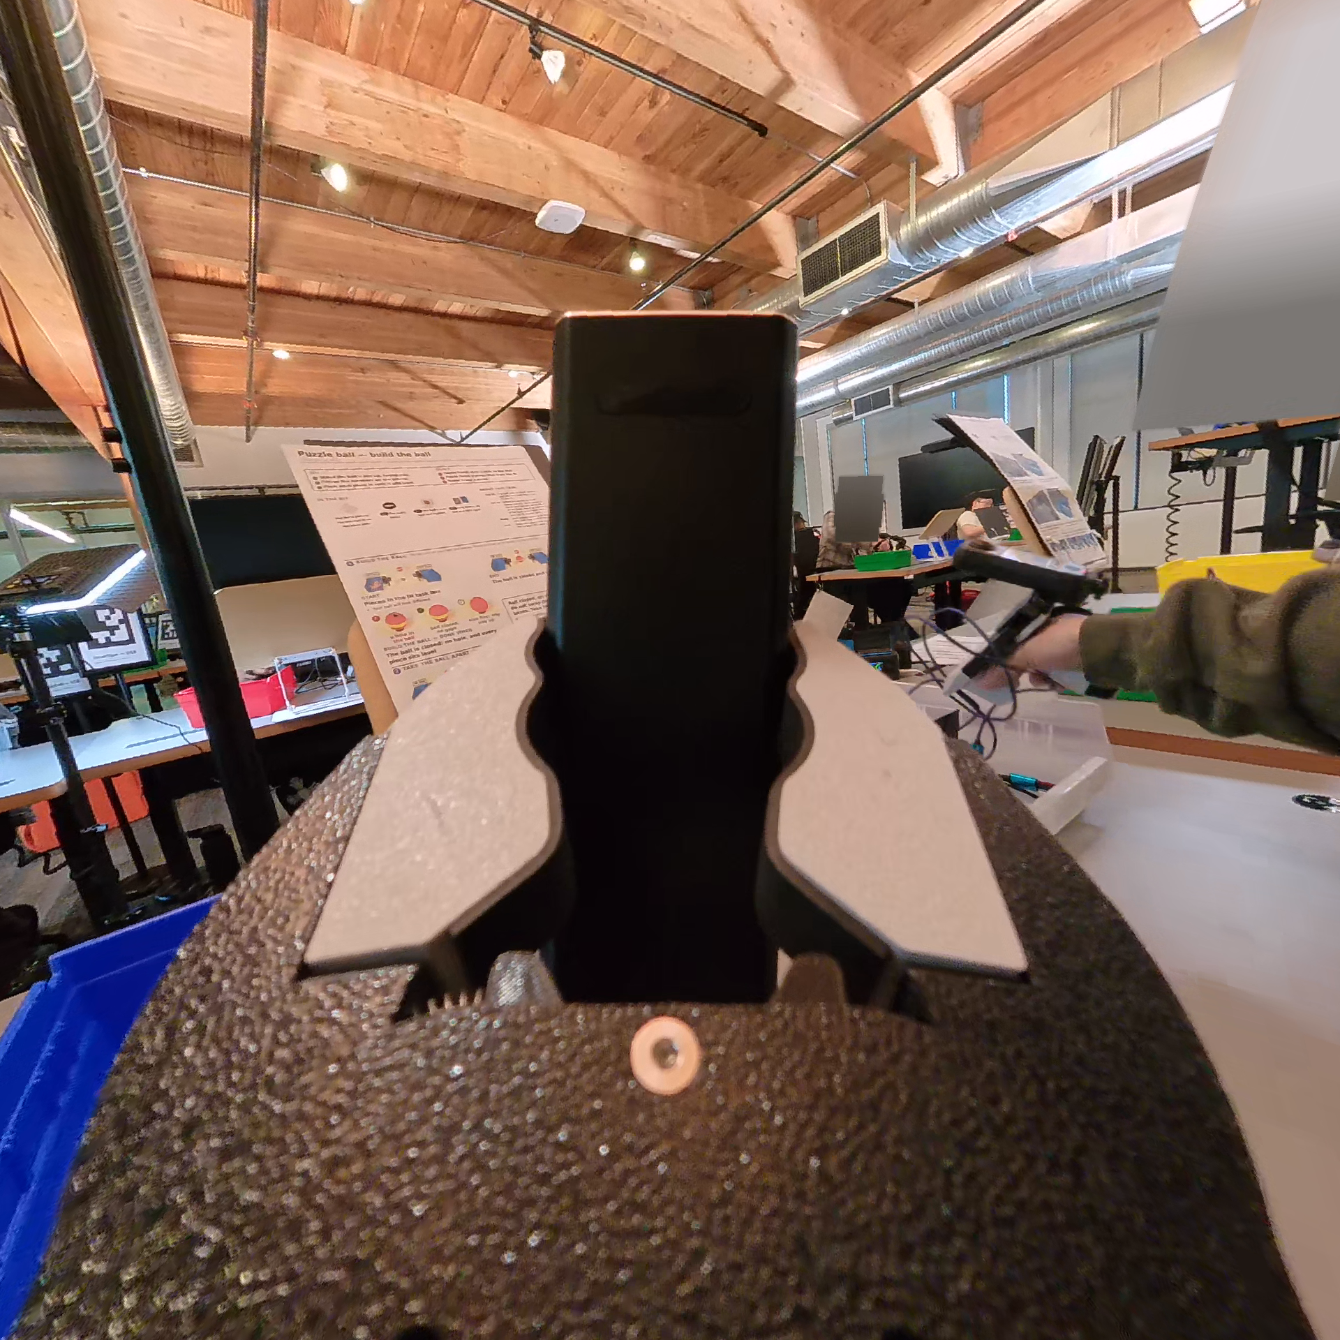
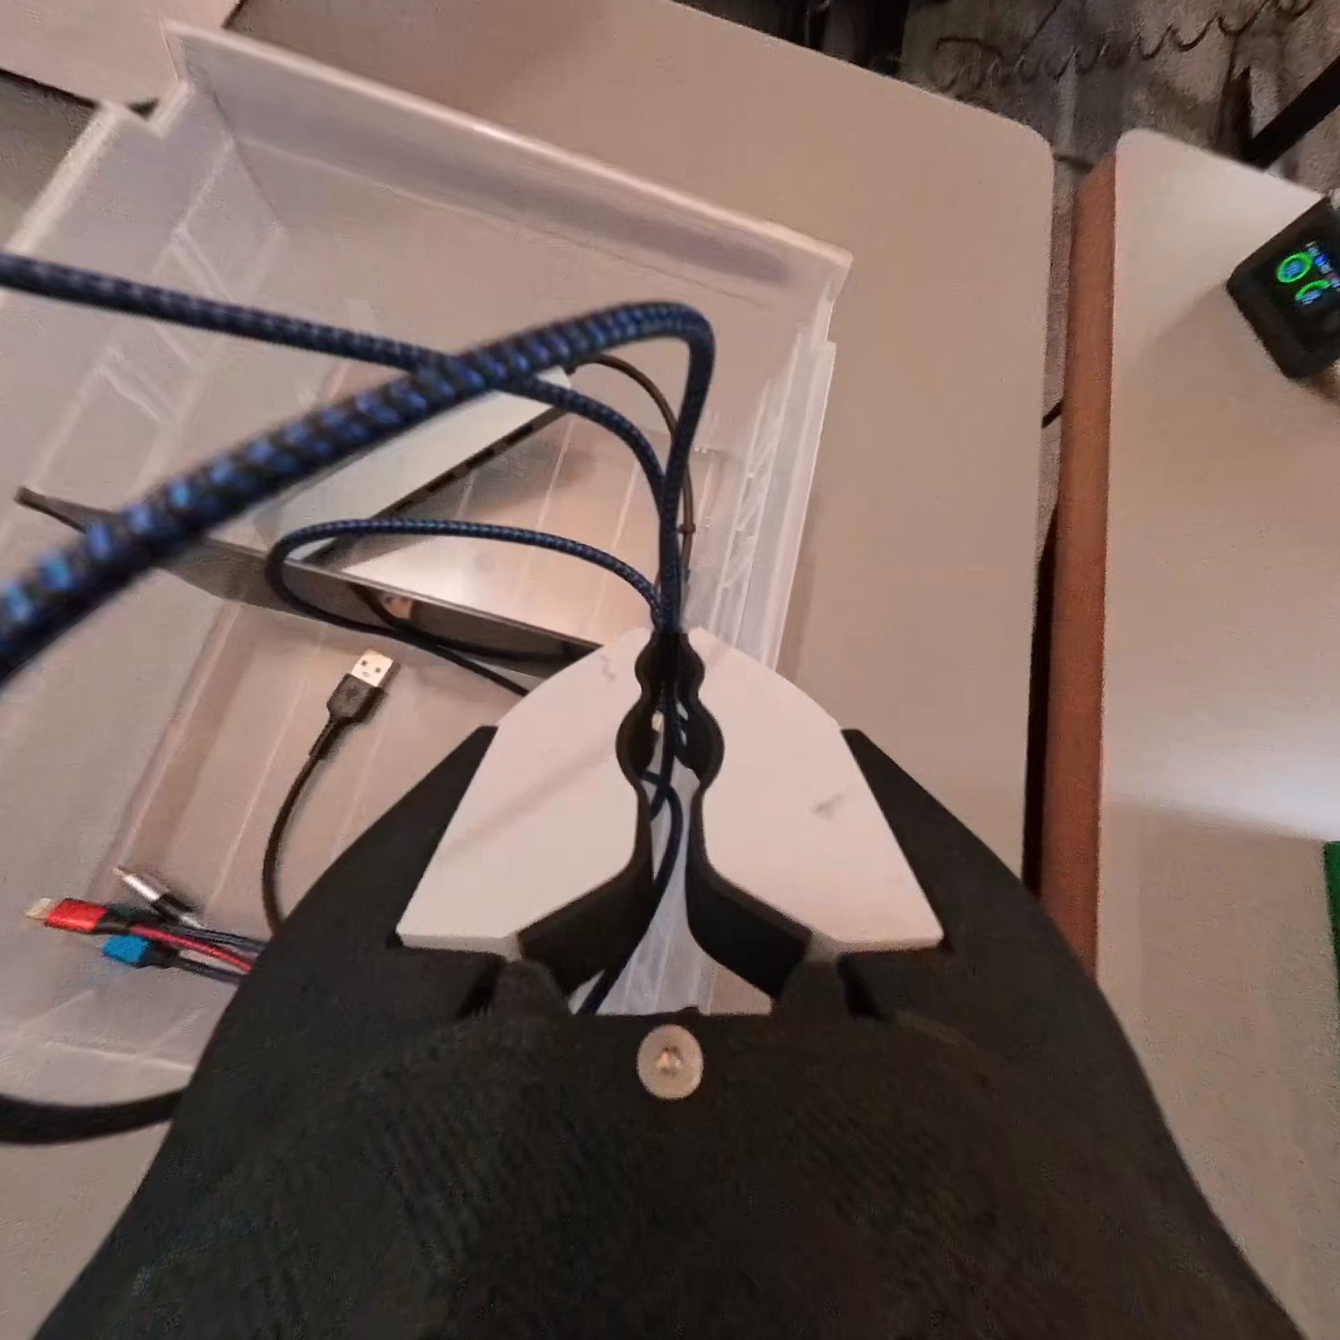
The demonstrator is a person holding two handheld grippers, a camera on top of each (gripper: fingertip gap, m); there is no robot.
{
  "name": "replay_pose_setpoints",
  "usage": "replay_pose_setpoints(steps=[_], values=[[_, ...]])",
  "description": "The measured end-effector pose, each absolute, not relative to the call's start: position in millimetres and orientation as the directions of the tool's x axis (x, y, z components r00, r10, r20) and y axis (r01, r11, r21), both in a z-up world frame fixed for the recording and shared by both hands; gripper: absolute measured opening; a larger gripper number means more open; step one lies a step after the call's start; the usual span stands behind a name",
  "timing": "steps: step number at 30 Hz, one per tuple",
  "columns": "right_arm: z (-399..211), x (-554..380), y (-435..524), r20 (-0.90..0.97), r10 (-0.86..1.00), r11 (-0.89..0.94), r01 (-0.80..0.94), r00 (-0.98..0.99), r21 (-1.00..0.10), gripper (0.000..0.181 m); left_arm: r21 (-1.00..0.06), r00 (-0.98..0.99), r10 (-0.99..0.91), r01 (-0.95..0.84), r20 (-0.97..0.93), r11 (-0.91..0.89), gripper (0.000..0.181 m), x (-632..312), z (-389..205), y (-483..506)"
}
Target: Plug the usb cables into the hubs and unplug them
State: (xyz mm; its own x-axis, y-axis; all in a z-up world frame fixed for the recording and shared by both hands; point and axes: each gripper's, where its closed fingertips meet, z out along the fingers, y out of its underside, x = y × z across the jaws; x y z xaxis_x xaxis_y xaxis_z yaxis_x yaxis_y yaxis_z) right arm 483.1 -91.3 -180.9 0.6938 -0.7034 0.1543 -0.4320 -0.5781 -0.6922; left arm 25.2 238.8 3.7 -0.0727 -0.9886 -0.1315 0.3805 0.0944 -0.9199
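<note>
Currently, status by item:

Left tool (image 1: pixel 671 638): clamped on a black hub (image 1: pixel 671 580). Both fingers (image 1: pixel 464 783) press the long sides of the hub.
Hub position: upright between the fingers, its far end projecting well past the fingertips and pointing toward the ceiling. A shallow recess shows near that far end.
Right tool (image 2: pixel 671 652): closed on a bundle of blue cables (image 2: pixel 678 507). The tips meet around the strands, and the strands also run back through the slot between the fingers.
Cable routing: ahead of the right tool the blue cables rise, then arc left. One thick, blurred length crosses the upper left of the right wrist view.
Tray (image 2: pixel 507 188): clear plastic, directly ahead of and below the right tool, resting on the worktop (image 2: pixel 906 217).
Grey hub (image 2: pixel 449 449): flat, inside the tray, ahead-left of the right tool, under the arcing cables. Whether any cable is plugged into it cannot be determined.
Black USB plug (image 2: pixel 362 685): loose in the tray, just left of the right tool's fingertips.
Coloured plugs (image 2: pixel 94 921): red, blue and silver, lower left of the right tool.
Screen device (image 2: pixel 1298 297): far right of the right tool, on the adjacent worktop.
Cross-view: from the left tool, the right tool (image 1: pixel 993 652) appears off to the right, cables hanging from it.
</note>
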Motion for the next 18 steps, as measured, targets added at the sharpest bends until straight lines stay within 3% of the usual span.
replay_pose_setpoints(steps=[2,4,9,12,14,15,18], values=[[-183,477,-93,0.325,-0.634,-0.685,-0.314,0.701,-0.658,0.002,-0.921,-0.073,-0.99,0.379,-0.124,0.087,0.059,26,2,241],[-191,466,-88,0.498,-0.497,-0.817,-0.189,0.71,-0.546,0.001,-0.924,-0.072,-0.991,0.375,-0.116,0.081,0.059,27,0,243],[-202,447,-53,0.58,-0.237,-0.896,0.055,0.78,-0.44,0.003,-0.93,-0.09,-0.99,0.362,-0.104,0.065,0.059,34,-5,240],[-213,440,-54,0.497,0.014,-0.934,0.189,0.868,-0.302,0.021,-0.932,-0.091,-0.987,0.35,-0.131,0.092,0.059,36,-6,233],[-213,426,-59,0.367,0.141,-0.932,0.248,0.92,-0.264,0.044,-0.931,-0.096,-0.984,0.349,-0.153,0.11,0.06,37,-5,229],[-210,415,-63,0.3,0.189,-0.925,0.272,0.935,-0.264,0.058,-0.929,-0.099,-0.982,0.35,-0.162,0.118,0.059,37,-5,227],[-196,407,-81,0.259,0.266,-0.929,0.319,0.928,-0.187,0.072,-0.929,-0.107,-0.98,0.35,-0.165,0.119,0.059,39,-6,225]])
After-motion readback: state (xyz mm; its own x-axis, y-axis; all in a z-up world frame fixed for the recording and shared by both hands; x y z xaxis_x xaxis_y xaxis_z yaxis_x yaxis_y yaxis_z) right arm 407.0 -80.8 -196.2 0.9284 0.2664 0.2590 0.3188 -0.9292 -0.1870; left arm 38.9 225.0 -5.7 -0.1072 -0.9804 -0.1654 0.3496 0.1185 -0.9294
